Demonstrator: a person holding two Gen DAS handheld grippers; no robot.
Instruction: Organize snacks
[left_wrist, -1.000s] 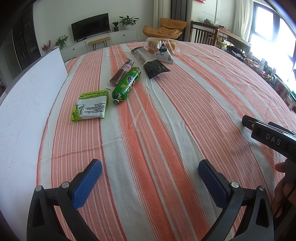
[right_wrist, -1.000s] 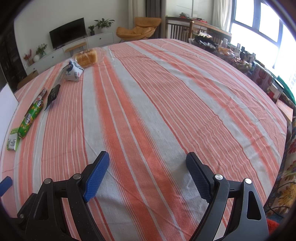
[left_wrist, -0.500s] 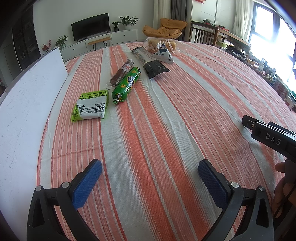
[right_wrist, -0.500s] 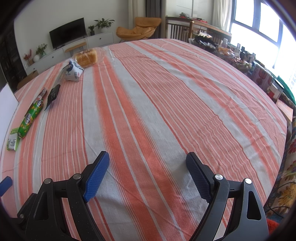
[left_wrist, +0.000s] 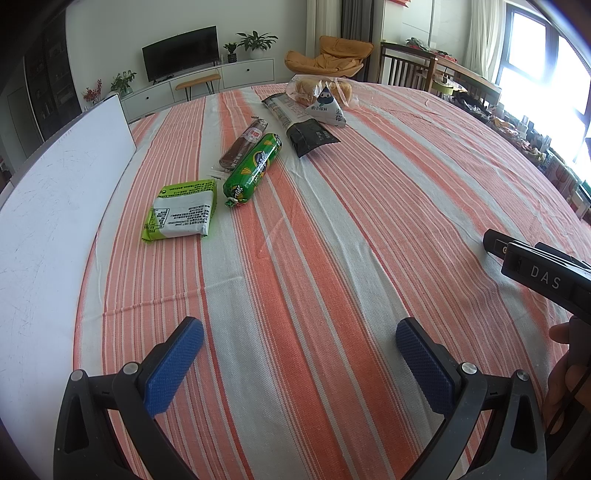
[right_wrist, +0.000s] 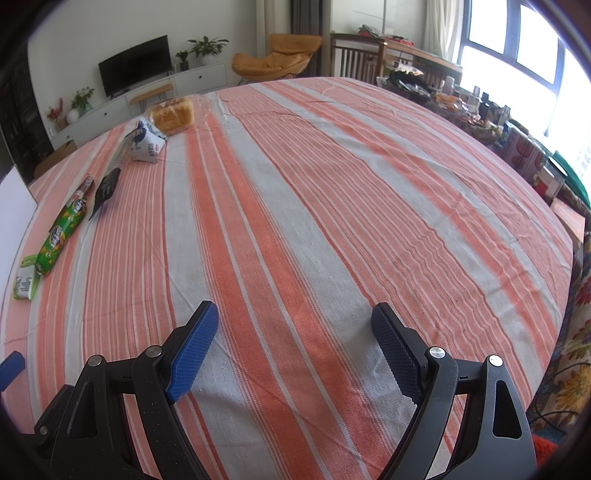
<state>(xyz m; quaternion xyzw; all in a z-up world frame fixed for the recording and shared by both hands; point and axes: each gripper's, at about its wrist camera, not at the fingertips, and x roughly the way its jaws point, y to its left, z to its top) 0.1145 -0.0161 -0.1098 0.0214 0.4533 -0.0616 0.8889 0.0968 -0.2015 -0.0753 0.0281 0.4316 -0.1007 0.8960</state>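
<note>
The snacks lie in a loose row on the orange-and-white striped tablecloth (left_wrist: 332, 229): a flat green-and-white packet (left_wrist: 181, 213), a green foil tube (left_wrist: 253, 169), a brown wrapped bar (left_wrist: 243, 144). My left gripper (left_wrist: 299, 356) and right gripper (right_wrist: 295, 345) hover near me, both spread wide, empty.

On the tablecloth (left_wrist: 332, 236), the snacks are laid in a loose line running from near left to far right in the left wrist view. Nearest lies a flat packet (left_wrist: 181, 208); just right of and beyond it a tube-shaped pack (left_wrist: 255, 168), with a sausage stick (left_wrist: 243, 142) alongside on its left. Farther off a long sleeve (left_wrist: 299, 125) is placed, then a pyramid pouch (left_wrist: 327, 109), with a bagged loaf (left_wrist: 306, 86) behind. A board (left_wrist: 55, 206) is set along the left edge.
</note>
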